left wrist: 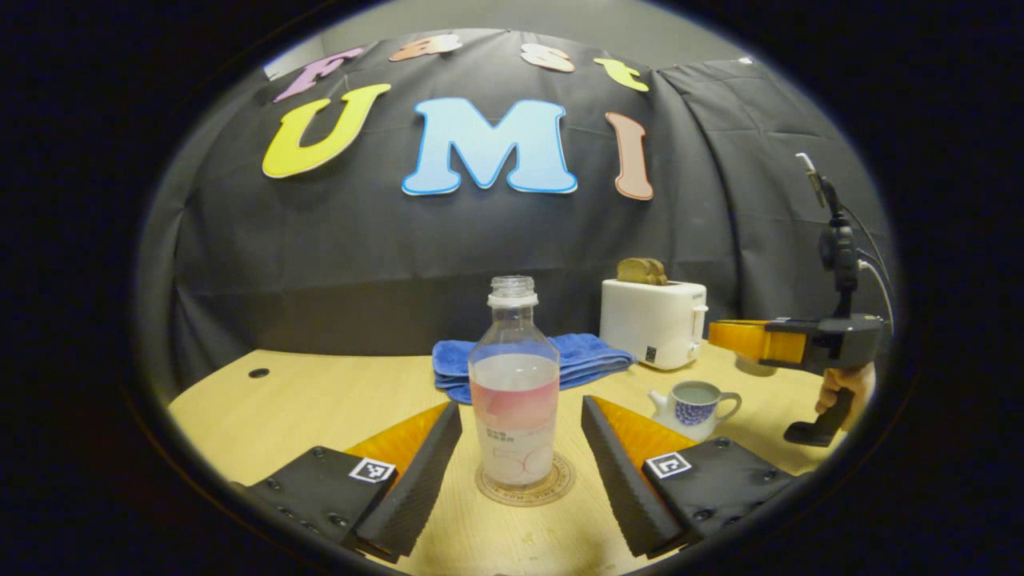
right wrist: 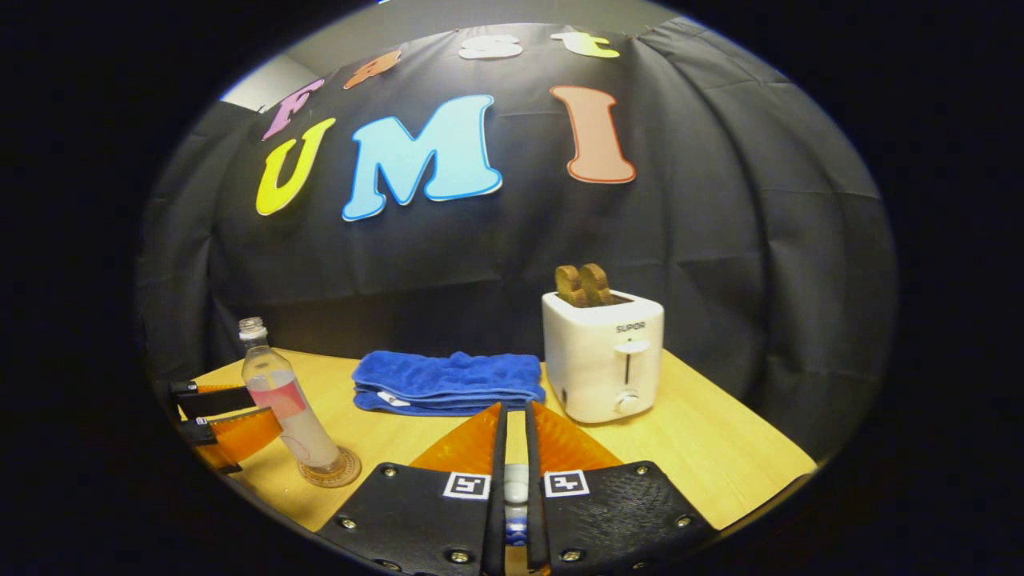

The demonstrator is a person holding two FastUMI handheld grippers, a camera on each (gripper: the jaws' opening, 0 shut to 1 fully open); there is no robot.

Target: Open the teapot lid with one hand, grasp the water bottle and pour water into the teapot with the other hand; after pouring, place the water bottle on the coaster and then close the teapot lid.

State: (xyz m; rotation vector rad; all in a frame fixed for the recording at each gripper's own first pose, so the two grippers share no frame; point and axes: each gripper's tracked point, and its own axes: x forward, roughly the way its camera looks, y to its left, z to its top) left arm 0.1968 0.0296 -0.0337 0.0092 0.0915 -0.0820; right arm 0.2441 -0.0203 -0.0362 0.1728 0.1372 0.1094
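Observation:
An uncapped clear water bottle (left wrist: pixel 514 400) with a pink label, part full, stands upright on a round coaster (left wrist: pixel 560 486). My left gripper (left wrist: pixel 520 404) is open, one finger on each side of the bottle with a small gap to it. The white and blue teapot (left wrist: pixel 694 408) sits lidless to the right. Above it a hand holds my right gripper (left wrist: pixel 732 336). In the right gripper view, the right gripper (right wrist: pixel 516 408) is shut on the white teapot lid (right wrist: pixel 516 484). That view also has the bottle (right wrist: pixel 284 400), the coaster (right wrist: pixel 340 474) and the left gripper (right wrist: pixel 228 416) at the far left.
A folded blue towel (left wrist: pixel 584 356) lies behind the bottle. A white toaster (left wrist: pixel 652 324) with bread slices stands at the back right, near the wall. The wooden table (left wrist: pixel 304 400) has a cable hole (left wrist: pixel 258 373) at the back left.

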